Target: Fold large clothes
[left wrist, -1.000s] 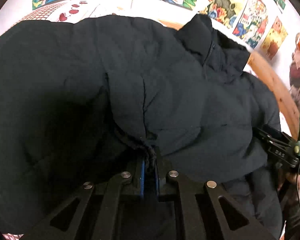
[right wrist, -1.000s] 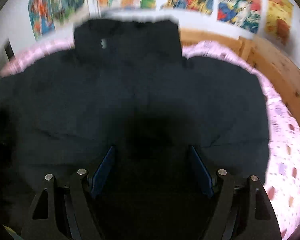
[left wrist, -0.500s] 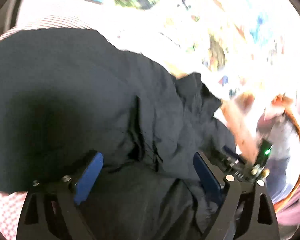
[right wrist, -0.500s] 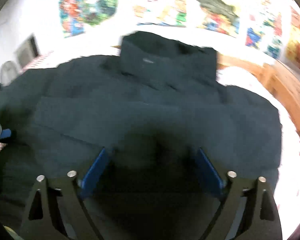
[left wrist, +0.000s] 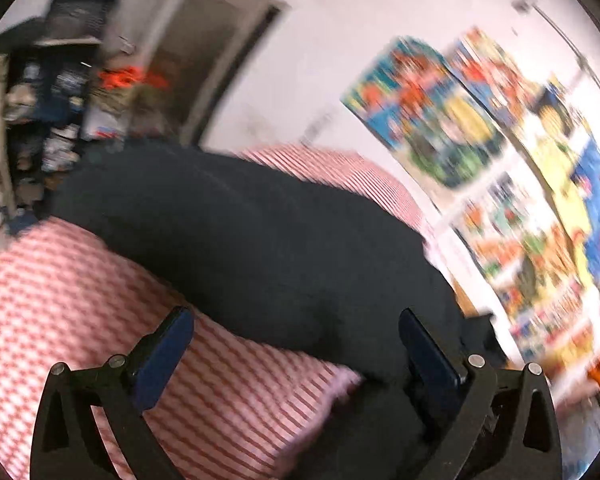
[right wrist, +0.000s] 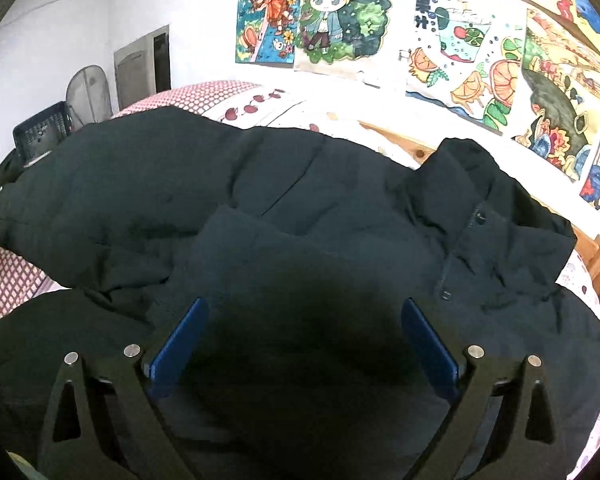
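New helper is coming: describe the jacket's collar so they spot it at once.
Start at the wooden bed rail under the wall drawings. The dark jacket covers the bed below; its collar is the raised flap nearest that rail, above the zipper.

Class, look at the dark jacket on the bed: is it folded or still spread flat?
Partly folded. In the right wrist view the jacket has a sleeve laid across its body, collar exposed; it is not yet a compact bundle.
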